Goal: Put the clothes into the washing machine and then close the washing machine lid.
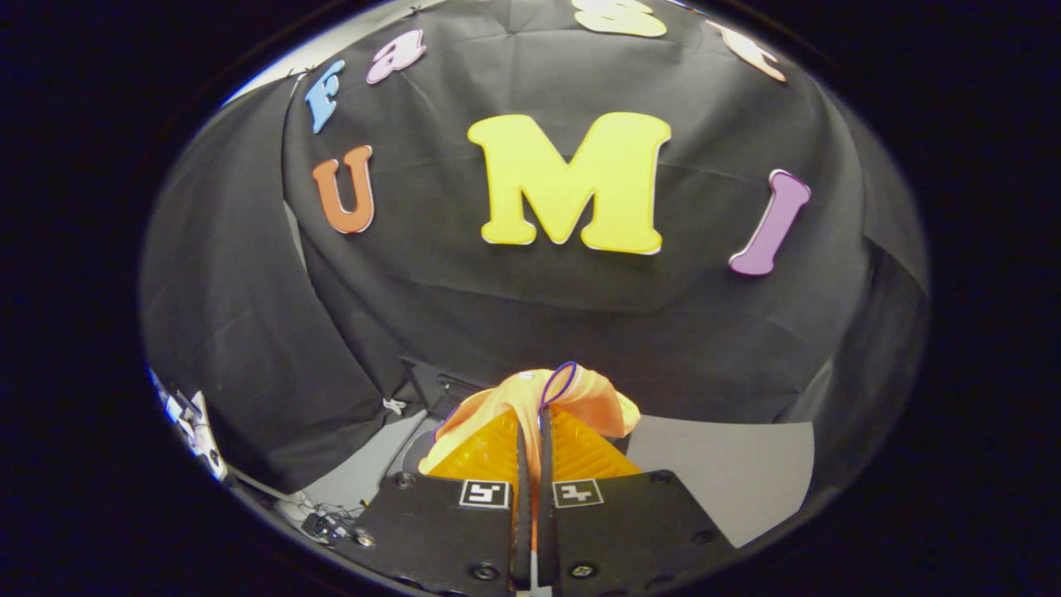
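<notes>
Hanging across the upper and middle frame, the black cloth wall [464,332] takes most of the view, creased and draped down to the lower third. Below it, a grey flat surface [729,481] runs across the lower right, with a narrower strip of the same grey showing at lower left. The gripper [532,423] sits at bottom centre, its two fingers drawn nearly together with just a thin slot between them, both pressing on an orange cloth [580,398]. That garment bunches up above and just ahead of the fingertips, spilling to left and right of them, held up in front of the black wall. A thin purple loop [557,383] stands out of the fabric right at the top of the pinch; can't tell whether it's a trim or a cord. A dark rounded shape [414,452] shows just left of the fingers, behind the cloth, too hidden to identify. Small cables and a clutter of bits [327,522] lie at lower left, too small to make out.
</notes>
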The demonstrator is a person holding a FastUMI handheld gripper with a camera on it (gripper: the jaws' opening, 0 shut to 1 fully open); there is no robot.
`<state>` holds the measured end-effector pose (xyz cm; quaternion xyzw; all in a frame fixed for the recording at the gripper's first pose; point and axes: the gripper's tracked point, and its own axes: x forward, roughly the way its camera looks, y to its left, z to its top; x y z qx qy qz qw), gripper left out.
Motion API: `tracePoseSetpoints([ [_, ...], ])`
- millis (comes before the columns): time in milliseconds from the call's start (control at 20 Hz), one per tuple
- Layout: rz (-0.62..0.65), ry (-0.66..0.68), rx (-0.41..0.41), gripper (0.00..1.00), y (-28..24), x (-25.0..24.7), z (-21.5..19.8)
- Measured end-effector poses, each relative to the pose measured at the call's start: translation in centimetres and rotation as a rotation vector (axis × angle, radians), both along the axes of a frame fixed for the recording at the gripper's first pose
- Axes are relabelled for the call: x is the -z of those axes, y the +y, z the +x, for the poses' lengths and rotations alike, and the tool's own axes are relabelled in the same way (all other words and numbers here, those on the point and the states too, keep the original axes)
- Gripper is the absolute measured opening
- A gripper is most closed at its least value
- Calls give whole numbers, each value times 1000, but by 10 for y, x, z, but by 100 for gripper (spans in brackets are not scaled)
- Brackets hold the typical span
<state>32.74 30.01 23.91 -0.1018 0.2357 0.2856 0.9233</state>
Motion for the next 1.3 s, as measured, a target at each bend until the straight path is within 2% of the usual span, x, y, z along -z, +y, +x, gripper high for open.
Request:
tracePoseSetpoints([
  [350,-2,25,-68,6,47,20,-9],
  [650,-45,49,-72,6,68,72,0],
  [1300,-86,199,-70,6,98,181,1],
])
